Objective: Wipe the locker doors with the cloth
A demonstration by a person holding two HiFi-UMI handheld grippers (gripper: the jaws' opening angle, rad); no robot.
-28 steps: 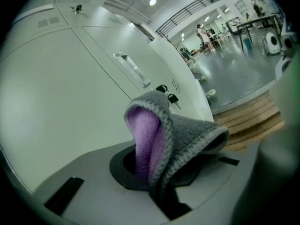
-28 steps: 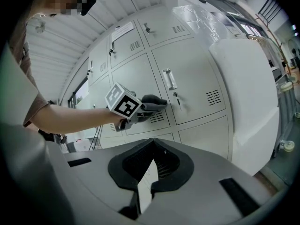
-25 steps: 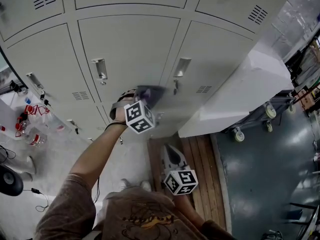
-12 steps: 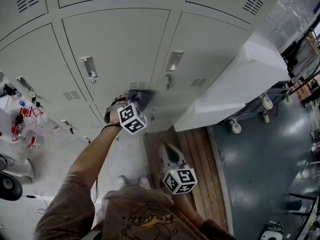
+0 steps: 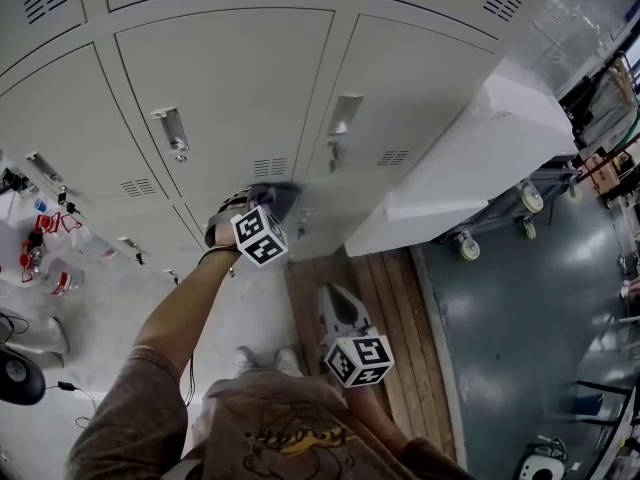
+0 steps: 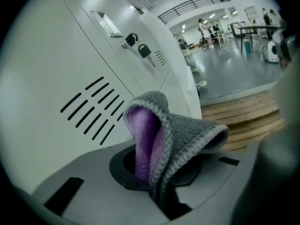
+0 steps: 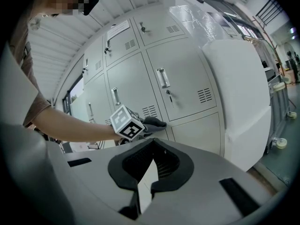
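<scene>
Grey locker doors (image 5: 225,78) fill the upper head view. My left gripper (image 5: 262,208) is shut on a grey cloth with a purple inner side (image 5: 276,196) and holds it against the bottom of the middle door, just below its vent slots (image 5: 270,166). In the left gripper view the folded cloth (image 6: 173,139) sticks up out of the shut jaws (image 6: 161,191), beside the vent slots (image 6: 91,109). My right gripper (image 5: 340,313) hangs low near the person's body, away from the lockers, shut with nothing in it (image 7: 145,182). The right gripper view shows the cloth (image 7: 153,123) on the door.
A large white block (image 5: 470,158) leans against the lockers' right side, with a wheeled cart (image 5: 525,203) behind it. A wooden platform (image 5: 375,288) lies under the lockers. Bottles and red items (image 5: 50,253) sit at the left. Keys with a padlock (image 6: 138,43) hang in a door.
The left gripper and the cloth have slid a little down the middle door. The head view has shifted slightly. The right gripper has stayed where it was.
</scene>
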